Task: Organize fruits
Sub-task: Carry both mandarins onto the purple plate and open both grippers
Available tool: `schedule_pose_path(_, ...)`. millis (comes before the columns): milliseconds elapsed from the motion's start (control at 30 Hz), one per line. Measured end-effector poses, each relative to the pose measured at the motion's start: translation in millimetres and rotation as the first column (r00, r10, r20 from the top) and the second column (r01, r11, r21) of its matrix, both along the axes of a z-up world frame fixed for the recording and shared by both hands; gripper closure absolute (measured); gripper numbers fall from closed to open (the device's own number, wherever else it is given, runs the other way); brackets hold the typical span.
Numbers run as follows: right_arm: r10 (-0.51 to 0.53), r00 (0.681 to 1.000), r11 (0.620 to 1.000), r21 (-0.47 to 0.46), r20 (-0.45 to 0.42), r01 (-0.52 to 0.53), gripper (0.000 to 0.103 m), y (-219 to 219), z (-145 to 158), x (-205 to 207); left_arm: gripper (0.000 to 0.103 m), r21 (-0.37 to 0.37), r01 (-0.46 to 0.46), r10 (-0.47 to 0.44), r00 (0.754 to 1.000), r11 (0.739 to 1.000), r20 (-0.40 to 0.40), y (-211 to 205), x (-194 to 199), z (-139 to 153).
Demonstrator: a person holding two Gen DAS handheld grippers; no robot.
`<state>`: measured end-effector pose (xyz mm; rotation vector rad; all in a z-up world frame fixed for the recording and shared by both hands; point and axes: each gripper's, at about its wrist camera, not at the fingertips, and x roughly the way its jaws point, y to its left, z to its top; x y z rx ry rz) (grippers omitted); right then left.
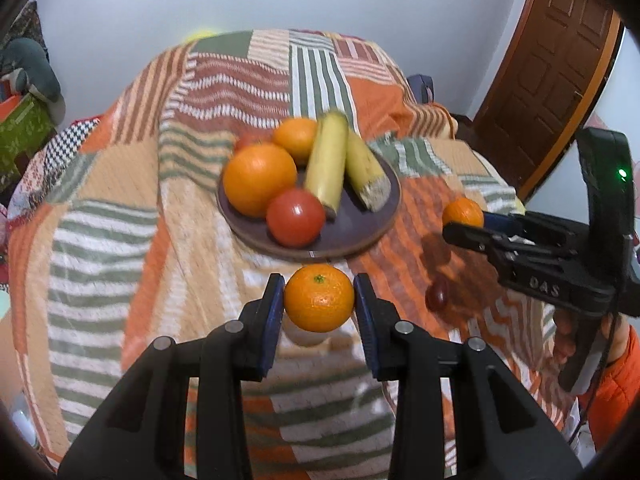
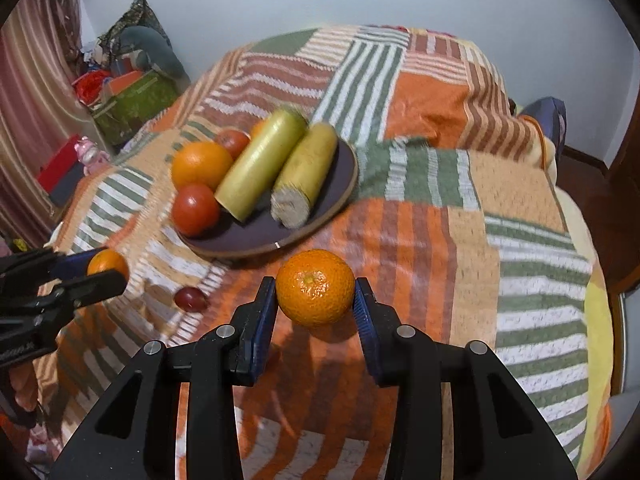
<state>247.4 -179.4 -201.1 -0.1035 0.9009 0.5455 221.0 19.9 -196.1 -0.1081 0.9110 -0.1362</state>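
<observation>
While the left gripper [image 1: 319,307] pinches a mandarin [image 1: 319,297] between its fingers above the bedspread [image 1: 120,184], the plate [image 1: 352,224] beyond holds oranges, tomatoes and two cane pieces. Beside a small red fruit [image 1: 437,297], the right gripper [image 2: 315,300] clamps another mandarin [image 2: 315,287], near the plate's edge.

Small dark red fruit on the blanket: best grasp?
Grip the small dark red fruit across its short axis, from above. It is oval and lies flat, alone on the blanket. Both the left gripper and right gripper already hold oranges.
</observation>
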Motion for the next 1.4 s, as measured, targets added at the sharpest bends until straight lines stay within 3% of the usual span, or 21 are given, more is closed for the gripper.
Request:
schedule_pose_path(400,0.060,0.997,0.998,-0.001,0.040,-0.060,0.068,33,11,17,0.068,0.026,-0.039,0.038,0.998,0.999,0.052,14,42,13)
schedule_pose_path(633,0.117,0.993,0.993,-0.028,0.023,-0.116,0.068,58,2,28,0.068,-0.005,-0.077,0.077,0.997,0.997,0.023,34,59,2)
schedule_pose_path(867,0.158,0.987,0.986,-0.058,-0.024,-0.159,0.068,78,-19,35,0.068,-0.015,-0.044,0.045,0.999,0.999,0.029,30,69,0)
schedule_pose_path(1233,0.184,0.982,0.981,-0.057,-0.040,-0.186,0.068,79,-24,38,0.068,-0.016,-0.015,0.015,1.000,1.000,0.003,8,94,-11)
schedule_pose_path(1300,0.186,0.982,0.980,-0.061,-0.039,-0.188,0.068,79,-24,38,0.060,-0.006,-0.005,0.005,1.000,1.000,0.007,5,93,-11)
schedule_pose_path(1367,0.187,0.981,0.980,-0.062,-0.043,-0.189,0.068,79,-25,38,0.044,0.009,-0.012,0.012,1.000,1.000,0.016,3,92,-9)
schedule_pose_path(1400,0.187,0.981,0.980,-0.061,-0.047,-0.189,0.068,79,-25,38,0.043,0.018,-0.019,0.019,0.999,1.000,0.028,2,91,-7)
